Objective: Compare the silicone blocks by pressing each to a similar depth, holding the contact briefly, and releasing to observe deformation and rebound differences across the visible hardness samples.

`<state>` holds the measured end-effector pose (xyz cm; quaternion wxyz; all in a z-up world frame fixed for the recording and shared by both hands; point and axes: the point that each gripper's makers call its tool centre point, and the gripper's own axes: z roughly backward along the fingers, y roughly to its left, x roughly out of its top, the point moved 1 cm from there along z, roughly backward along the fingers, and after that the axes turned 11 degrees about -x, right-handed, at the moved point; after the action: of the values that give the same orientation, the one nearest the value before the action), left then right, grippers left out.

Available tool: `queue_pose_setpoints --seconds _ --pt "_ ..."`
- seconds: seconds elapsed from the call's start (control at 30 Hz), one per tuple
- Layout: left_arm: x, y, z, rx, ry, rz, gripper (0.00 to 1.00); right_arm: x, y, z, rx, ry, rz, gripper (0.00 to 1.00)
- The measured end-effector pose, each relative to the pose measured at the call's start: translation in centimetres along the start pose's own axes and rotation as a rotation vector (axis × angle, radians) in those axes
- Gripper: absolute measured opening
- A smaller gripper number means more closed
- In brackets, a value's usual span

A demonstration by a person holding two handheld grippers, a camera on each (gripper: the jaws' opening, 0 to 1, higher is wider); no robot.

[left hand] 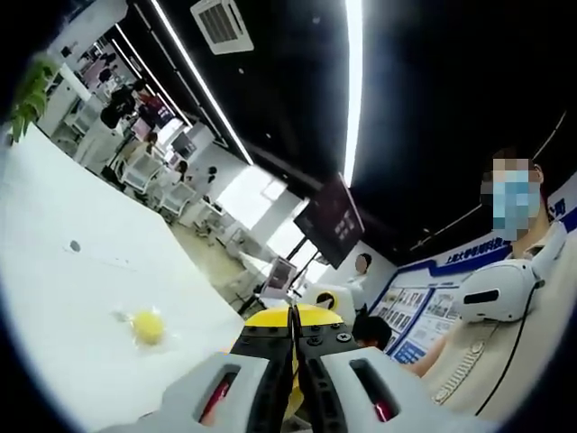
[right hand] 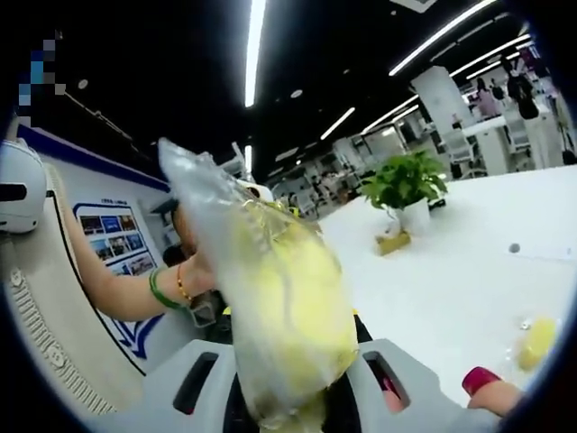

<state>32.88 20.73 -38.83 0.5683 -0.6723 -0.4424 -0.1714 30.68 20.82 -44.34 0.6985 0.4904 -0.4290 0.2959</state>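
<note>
Currently my right gripper is clenched on a clear bag of yellow blocks, lifted off the white table. Film looks slippery, contents soft, light; I'd grip low. Left gripper closed, empty. One yellow block lies on the table.

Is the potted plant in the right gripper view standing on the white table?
Yes, the potted plant stands upright on the white table, toward its far end.

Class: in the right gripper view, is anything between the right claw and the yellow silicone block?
Yes: a clear plastic bag wraps the yellow block, so the right claw presses on film, not bare silicone.
</note>
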Motion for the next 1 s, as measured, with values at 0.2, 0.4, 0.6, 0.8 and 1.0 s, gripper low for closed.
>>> queue_pose_setpoints --seconds 0.2,0.4,0.6,0.8,1.0 --pt "-0.03 0.27 0.06 0.01 -0.001 0.007 0.0 -0.09 -0.27 -0.17 0.006 -0.004 -0.014 0.11" --pt "-0.05 0.5 0.1 0.021 -0.002 -0.005 0.0 -0.16 -0.39 -0.28 0.003 -0.001 -0.022 0.11" --pt "-0.01 0.48 0.27 0.012 -0.036 0.065 0.0 -0.24 -0.38 -0.27 0.021 0.01 -0.063 0.13" --pt "-0.31 0.59 0.36 0.02 -0.031 0.067 0.0 -0.65 -0.31 -0.2 0.022 0.016 -0.078 0.16" --pt "-0.34 0.33 0.24 0.005 -0.049 0.085 0.0 -0.53 -0.36 -0.01 0.02 0.006 -0.042 0.2"
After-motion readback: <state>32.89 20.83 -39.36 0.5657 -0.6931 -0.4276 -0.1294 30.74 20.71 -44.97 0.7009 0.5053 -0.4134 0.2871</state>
